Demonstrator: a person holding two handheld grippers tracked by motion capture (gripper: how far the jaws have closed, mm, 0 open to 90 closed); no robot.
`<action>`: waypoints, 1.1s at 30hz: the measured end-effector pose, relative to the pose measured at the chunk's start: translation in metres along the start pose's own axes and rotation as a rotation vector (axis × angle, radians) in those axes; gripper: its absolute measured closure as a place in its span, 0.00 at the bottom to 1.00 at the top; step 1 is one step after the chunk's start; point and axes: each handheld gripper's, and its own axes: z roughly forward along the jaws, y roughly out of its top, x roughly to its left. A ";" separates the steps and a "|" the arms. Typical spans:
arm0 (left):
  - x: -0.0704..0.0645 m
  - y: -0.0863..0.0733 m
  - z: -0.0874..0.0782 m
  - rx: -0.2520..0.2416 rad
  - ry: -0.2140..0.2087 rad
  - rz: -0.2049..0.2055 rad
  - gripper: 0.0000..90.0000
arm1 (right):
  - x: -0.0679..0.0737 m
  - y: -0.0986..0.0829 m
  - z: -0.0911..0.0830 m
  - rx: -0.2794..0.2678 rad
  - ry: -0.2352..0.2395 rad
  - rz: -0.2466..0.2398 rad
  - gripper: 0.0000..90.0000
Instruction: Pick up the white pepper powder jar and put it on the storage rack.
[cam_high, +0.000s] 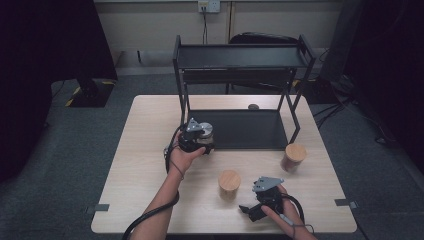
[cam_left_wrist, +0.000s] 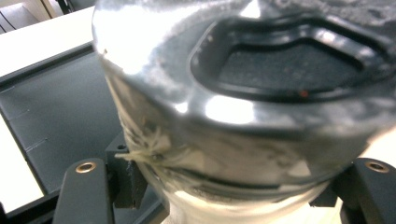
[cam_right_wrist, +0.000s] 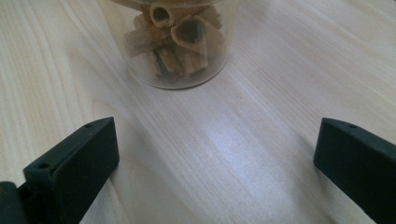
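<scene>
A glass jar with a shiny metal lid (cam_high: 205, 131) sits between the jaws of my left gripper (cam_high: 196, 140), at the front left corner of the black rack's lower shelf (cam_high: 250, 131). In the left gripper view the metal-lidded jar (cam_left_wrist: 224, 93) looms close, and the left gripper (cam_left_wrist: 229, 179) is shut on it just under the lid. My right gripper (cam_high: 247, 212) is near the table's front edge, open and holding nothing. It points at a wooden-lidded jar (cam_high: 229, 183). In the right gripper view the right gripper (cam_right_wrist: 215, 154) faces that jar (cam_right_wrist: 180, 44), which holds brown tube-shaped pieces.
The black two-tier rack (cam_high: 240, 55) stands at the back of the wooden table (cam_high: 145, 165). A second wooden-lidded jar (cam_high: 293, 157) stands by the rack's front right leg. A small dark round thing (cam_high: 253, 106) lies behind the lower shelf.
</scene>
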 end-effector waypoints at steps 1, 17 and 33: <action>0.000 0.001 0.001 0.001 0.002 -0.002 0.34 | 0.000 0.000 0.000 0.000 0.000 0.000 0.00; 0.004 0.010 0.015 0.017 0.033 -0.005 0.34 | 0.000 0.000 0.000 0.000 0.000 0.000 0.00; 0.007 0.017 0.026 0.015 0.051 -0.022 0.34 | 0.000 0.000 0.000 0.000 0.000 0.000 0.00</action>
